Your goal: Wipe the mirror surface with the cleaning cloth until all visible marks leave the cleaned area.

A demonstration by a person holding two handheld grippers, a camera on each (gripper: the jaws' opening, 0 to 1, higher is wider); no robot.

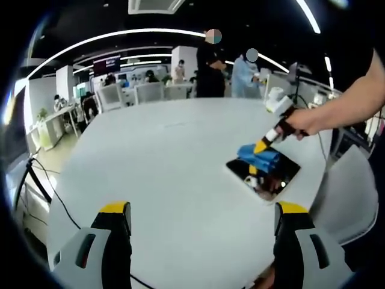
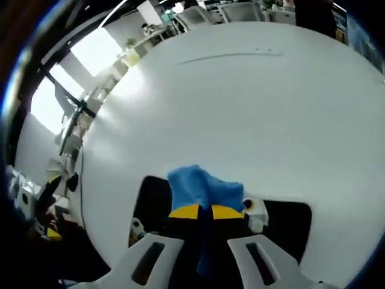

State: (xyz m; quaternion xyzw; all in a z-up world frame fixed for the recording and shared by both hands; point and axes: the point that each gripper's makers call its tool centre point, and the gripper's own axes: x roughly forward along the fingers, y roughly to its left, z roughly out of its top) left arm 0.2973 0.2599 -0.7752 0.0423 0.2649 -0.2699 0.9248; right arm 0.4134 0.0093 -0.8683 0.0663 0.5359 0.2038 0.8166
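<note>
A blue cleaning cloth [image 2: 201, 188], soft and easily bunched, is pinched between the closed fingers of the right gripper [image 2: 206, 212] and pressed onto the mirror [image 1: 283, 176], which lies flat on the white surface [image 1: 174, 162]. The glass looks slick and fragile. The left gripper [image 1: 201, 211] hovers well short of the mirror, fingers spread wide, empty.

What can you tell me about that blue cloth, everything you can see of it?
The blue cloth is soft-looking, crumpled fabric, bunched rather than spread flat. The right claw is shut on it, its yellow-tipped jaws pinching the cloth and pressing it down onto the dark, flat mirror, which lies on the white table. In the left gripper view it sits over the mirror's far end, with a person's hand holding that claw.
</note>
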